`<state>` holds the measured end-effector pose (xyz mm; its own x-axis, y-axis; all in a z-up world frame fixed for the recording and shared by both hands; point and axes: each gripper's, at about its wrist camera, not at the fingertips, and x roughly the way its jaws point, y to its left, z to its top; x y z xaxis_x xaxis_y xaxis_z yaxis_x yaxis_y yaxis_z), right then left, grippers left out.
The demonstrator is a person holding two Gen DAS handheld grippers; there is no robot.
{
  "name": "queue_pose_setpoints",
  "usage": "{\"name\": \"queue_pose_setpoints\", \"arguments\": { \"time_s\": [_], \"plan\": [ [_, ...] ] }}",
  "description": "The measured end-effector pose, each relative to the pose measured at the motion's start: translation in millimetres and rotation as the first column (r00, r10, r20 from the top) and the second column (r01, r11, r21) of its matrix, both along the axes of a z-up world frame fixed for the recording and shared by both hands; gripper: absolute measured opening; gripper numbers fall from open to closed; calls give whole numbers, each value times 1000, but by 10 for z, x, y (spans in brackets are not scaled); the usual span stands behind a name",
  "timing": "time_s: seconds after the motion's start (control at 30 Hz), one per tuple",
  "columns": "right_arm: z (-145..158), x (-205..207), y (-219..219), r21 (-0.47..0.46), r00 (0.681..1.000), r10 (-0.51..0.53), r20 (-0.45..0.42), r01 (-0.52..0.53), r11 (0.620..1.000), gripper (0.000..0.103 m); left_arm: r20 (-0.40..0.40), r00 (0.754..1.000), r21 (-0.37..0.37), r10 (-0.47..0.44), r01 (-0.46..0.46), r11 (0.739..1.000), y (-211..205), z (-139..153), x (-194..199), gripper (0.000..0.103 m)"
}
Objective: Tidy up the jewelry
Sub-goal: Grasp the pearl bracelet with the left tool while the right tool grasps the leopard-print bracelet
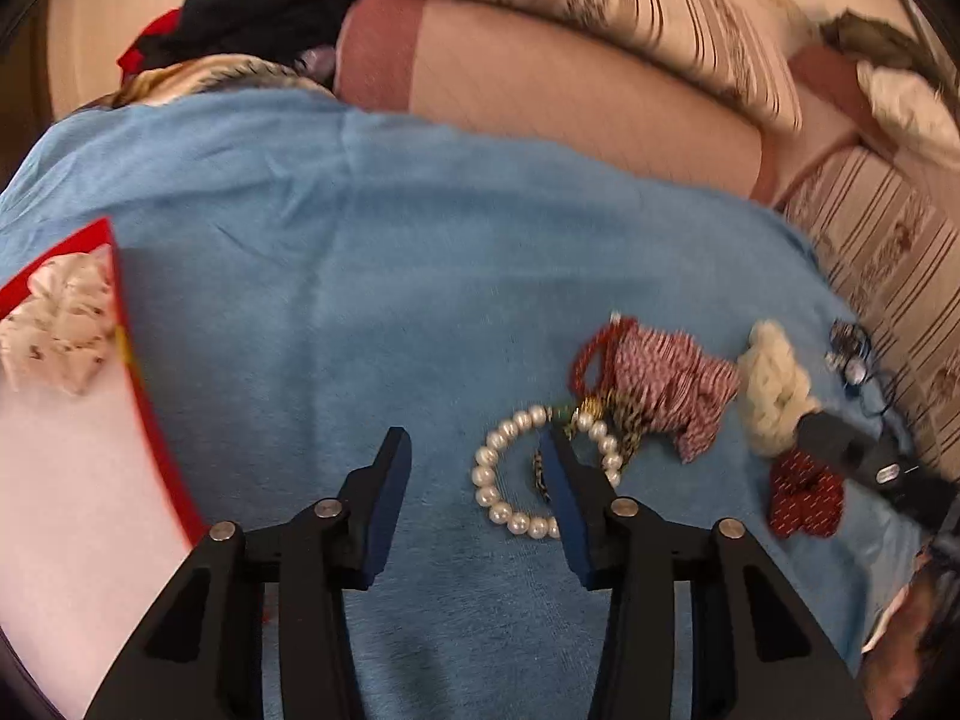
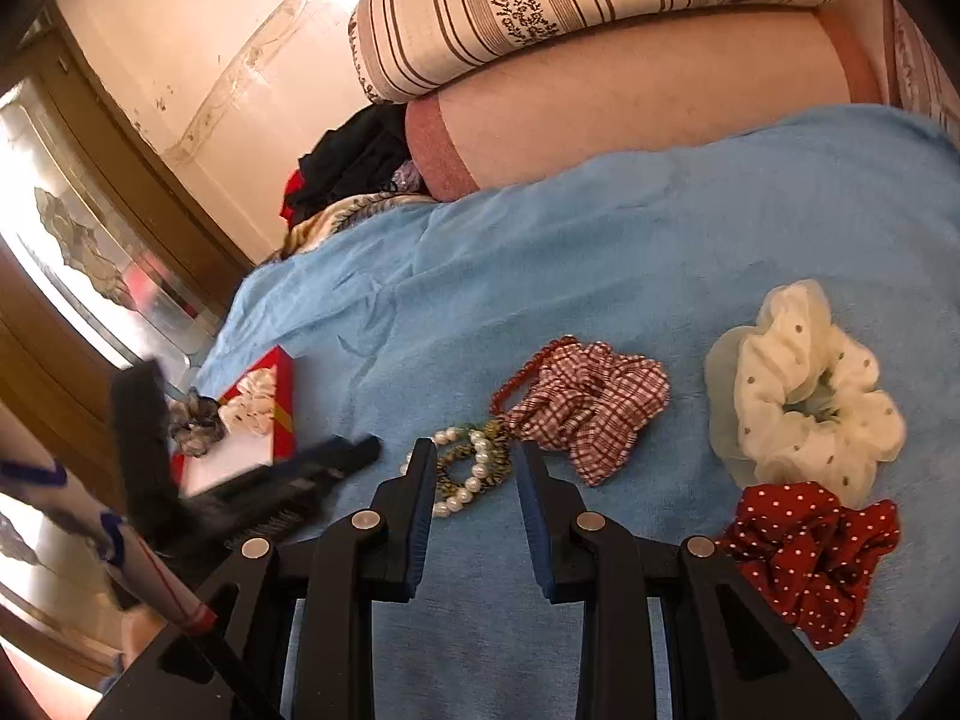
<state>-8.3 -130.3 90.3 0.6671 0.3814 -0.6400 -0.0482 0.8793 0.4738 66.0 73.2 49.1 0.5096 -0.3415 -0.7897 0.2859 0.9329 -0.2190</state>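
Observation:
A white pearl bracelet [image 1: 510, 480] lies on the blue blanket [image 1: 390, 240], with a leopard-print band [image 1: 621, 420] and a red bead bracelet [image 1: 591, 354] beside it. My left gripper [image 1: 474, 444] is open and empty; its right finger covers part of the pearl ring. A red-edged box [image 1: 135, 372] holding a white scrunchie [image 1: 57, 330] sits at the left. In the right wrist view my right gripper [image 2: 474, 450] is open and empty, just short of the pearl bracelet [image 2: 474, 480] and leopard band [image 2: 456, 468]. The left gripper [image 2: 288, 474] shows blurred beside the box [image 2: 282, 402].
A red-checked scrunchie [image 2: 594, 408], a cream dotted scrunchie [image 2: 804, 390] and a red polka-dot scrunchie [image 2: 810, 546] lie to the right. A grey scrunchie [image 2: 195, 420] sits by the box. Striped cushions [image 2: 570, 6] and a pink bolster [image 2: 630, 108] stand behind. Dark clothes [image 2: 354, 162] are piled far left.

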Motion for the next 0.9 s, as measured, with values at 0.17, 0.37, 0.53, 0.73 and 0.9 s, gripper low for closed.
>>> {"name": "queue_pose_setpoints", "arguments": {
  "time_s": [0.17, 0.37, 0.53, 0.73, 0.9],
  "plan": [
    [-31, 8, 12, 4, 1000, 25, 13, -25, 1000, 30, -27, 999, 49, -32, 34, 998, -87, -159, 65, 23],
    [-164, 78, -72, 31, 1000, 8, -22, -7, 999, 30, -7, 997, 115, -83, 83, 990, -226, -273, 43, 21],
    [-258, 163, -40, 28, 999, 12, -46, -11, 1000, 30, 45, 992, 271, -119, 103, 957, -417, -297, 4, 17],
    [-392, 264, 30, 11, 996, 25, -86, -24, 1000, 30, 53, 998, 250, -21, 7, 968, -151, -199, 82, 9],
    [-473, 355, 141, -7, 995, 48, -93, -49, 999, 30, 66, 998, 173, -3, -8, 985, 7, -67, 82, 9]
  ]
}}
